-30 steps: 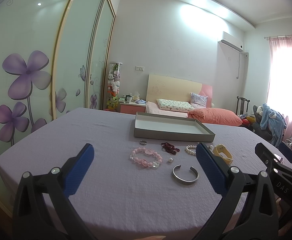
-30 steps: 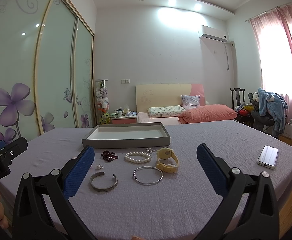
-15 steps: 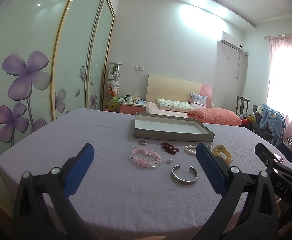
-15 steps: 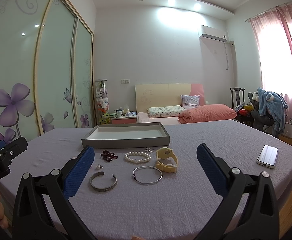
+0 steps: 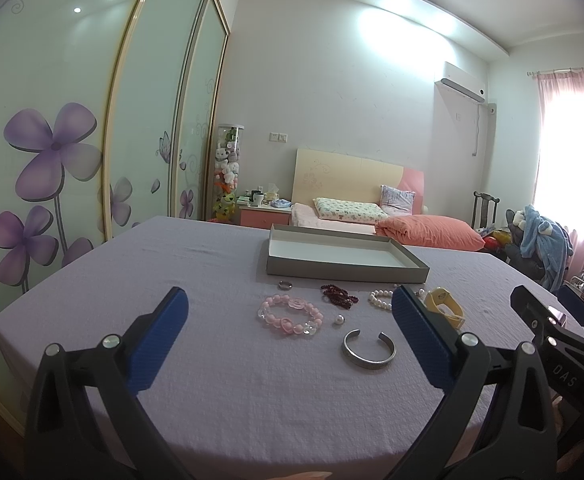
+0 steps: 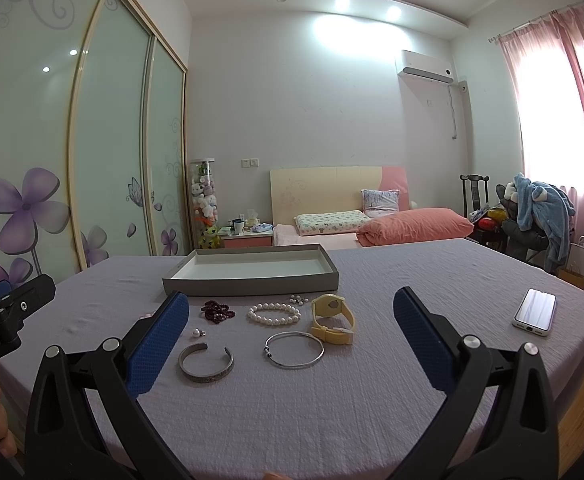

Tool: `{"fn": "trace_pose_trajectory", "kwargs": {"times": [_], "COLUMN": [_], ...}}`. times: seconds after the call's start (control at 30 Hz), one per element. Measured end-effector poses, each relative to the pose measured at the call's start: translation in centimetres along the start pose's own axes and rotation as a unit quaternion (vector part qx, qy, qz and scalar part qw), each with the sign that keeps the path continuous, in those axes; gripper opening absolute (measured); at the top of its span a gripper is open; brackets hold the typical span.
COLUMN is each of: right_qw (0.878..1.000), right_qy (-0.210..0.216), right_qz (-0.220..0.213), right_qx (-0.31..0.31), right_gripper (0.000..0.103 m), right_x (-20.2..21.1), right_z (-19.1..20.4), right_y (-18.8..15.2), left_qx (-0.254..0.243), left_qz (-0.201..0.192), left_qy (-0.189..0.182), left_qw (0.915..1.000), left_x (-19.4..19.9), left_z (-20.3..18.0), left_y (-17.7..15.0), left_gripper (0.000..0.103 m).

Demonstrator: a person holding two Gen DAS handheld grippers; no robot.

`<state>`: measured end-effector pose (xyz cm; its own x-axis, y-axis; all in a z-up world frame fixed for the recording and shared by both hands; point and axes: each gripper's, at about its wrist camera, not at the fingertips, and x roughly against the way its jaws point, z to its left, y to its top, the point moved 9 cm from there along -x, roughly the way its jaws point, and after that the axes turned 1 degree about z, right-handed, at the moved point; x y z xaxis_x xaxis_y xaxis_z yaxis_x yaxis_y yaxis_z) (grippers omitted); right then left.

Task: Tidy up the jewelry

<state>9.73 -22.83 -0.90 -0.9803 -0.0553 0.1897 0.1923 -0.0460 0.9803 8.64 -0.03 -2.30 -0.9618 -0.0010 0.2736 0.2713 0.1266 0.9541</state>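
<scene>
Jewelry lies loose on the lilac worktop (image 6: 332, 420) just in front of the grey tray (image 6: 252, 280): pink bead bracelet (image 5: 290, 315), silver cuff (image 6: 206, 362), pearl bracelet (image 6: 274, 314), thin bangle (image 6: 294, 350), yellow watch (image 6: 332, 318). Left gripper (image 5: 288, 316) and right gripper (image 6: 290, 314) hover with fingers (image 6: 158, 344) spread wide, touching and holding nothing.

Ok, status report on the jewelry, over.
Left tool open, empty. Right tool open, empty. Tray empty; bracelets, cuff, watch all loose on the cloth before it. Nothing blocking.
</scene>
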Motion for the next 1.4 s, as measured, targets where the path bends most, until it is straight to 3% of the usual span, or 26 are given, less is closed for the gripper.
{"fn": "trace_pose_trajectory", "kwargs": {"times": [0.97, 1.17, 1.4], "right_qw": [1.0, 0.999, 0.994], "right_qy": [0.001, 0.0, 0.006], "right_qz": [0.002, 0.032, 0.104], "right_qx": [0.002, 0.0, -0.017], "right_gripper": [0.101, 0.101, 0.101], "right_x": [0.4, -1.6, -5.3], "right_z": [0.0, -0.3, -0.9], "right_y": [0.1, -1.1, -3.4], "left_qx": [0.0, -0.003, -0.005], "left_qz": [0.0, 0.016, 0.056], "left_qy": [0.0, 0.008, 0.008], "left_qw": [1.0, 0.9998, 0.9984], "left_x": [0.2, -1.1, -4.3], "left_z": [0.1, 0.0, 0.7], "left_y": [0.4, 0.0, -1.1], "left_gripper": [0.099, 0.099, 0.099]}}
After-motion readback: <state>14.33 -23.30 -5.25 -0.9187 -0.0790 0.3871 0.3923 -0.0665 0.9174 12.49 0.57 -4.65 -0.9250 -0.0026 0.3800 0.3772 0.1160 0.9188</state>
